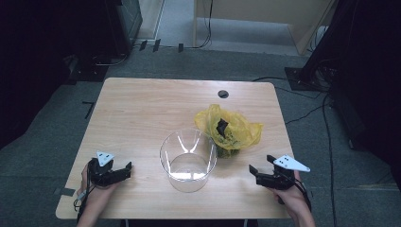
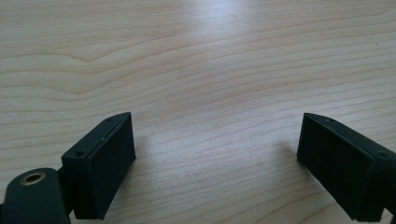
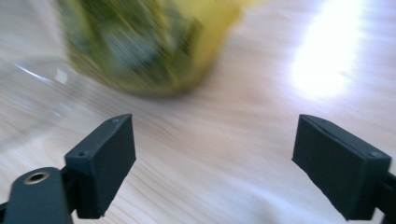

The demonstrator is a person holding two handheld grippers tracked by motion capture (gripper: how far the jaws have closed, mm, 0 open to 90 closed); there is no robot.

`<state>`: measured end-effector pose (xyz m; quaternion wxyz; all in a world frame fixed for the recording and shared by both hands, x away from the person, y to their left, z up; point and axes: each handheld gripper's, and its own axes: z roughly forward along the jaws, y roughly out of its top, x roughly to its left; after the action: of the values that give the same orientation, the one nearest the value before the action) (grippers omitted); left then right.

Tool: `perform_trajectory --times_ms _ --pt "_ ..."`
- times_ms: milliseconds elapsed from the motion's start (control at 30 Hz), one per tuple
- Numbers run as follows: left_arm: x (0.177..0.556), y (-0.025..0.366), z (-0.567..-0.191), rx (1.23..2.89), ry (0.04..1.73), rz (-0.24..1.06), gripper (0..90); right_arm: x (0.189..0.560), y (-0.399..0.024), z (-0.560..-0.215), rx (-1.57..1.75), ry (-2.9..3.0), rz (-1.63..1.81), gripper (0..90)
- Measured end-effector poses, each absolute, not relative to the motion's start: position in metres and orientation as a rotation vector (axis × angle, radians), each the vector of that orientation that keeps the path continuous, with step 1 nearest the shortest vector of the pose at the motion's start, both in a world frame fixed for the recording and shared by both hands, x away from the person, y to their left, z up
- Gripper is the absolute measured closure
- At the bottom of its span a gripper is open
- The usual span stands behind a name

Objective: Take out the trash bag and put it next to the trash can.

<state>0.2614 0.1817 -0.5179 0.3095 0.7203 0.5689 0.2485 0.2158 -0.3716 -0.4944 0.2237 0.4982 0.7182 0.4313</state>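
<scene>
Grey carpet and dark equipment surround the pale wooden table [image 1: 142,113] where we sit with a gripper in each hand. Near the middle of it stands a clear, round plastic container [image 1: 188,161], apparently empty, and touching or just behind its far right side rests a crumpled yellow plastic bag [image 1: 234,130] with a dark knot at its top and greenish contents showing through. By our reading, the work has barely begun: the bag is tied and untouched, nothing lies in the container, and every step of handling the two is left to do.

Our left gripper [image 1: 124,170] rests at the near left of the table, well apart from the container; in the left gripper view its jaws stand wide over bare wood [image 2: 201,70], holding nothing. Our right gripper [image 1: 261,171] sits at the near right, pointing toward the container and bag. In the right gripper view its jaws are equally wide and empty, with the blurred yellow bag [image 3: 154,42] ahead and the container's clear wall [image 3: 32,93] to its left.
</scene>
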Motion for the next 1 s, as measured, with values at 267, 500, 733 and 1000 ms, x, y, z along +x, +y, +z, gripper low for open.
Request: perform_trajectory --times_ms 267,500,733,1000 --pt "0.261 0.182 -0.518 1.902 1.503 0.657 10.7 0.217 -0.392 -0.509 1.490 1.904 0.945 10.8" --pt "0.261 0.182 -0.518 1.902 1.503 0.657 10.7 0.226 -0.405 -0.524 1.651 1.826 0.852 14.7" --pt "0.261 0.182 -0.518 1.903 1.502 0.657 10.7 0.230 -0.405 -0.525 1.725 1.775 0.786 8.1" --pt "0.261 0.182 -0.518 1.903 1.502 0.658 10.7 0.231 -0.404 -0.525 1.749 1.759 0.774 6.1"
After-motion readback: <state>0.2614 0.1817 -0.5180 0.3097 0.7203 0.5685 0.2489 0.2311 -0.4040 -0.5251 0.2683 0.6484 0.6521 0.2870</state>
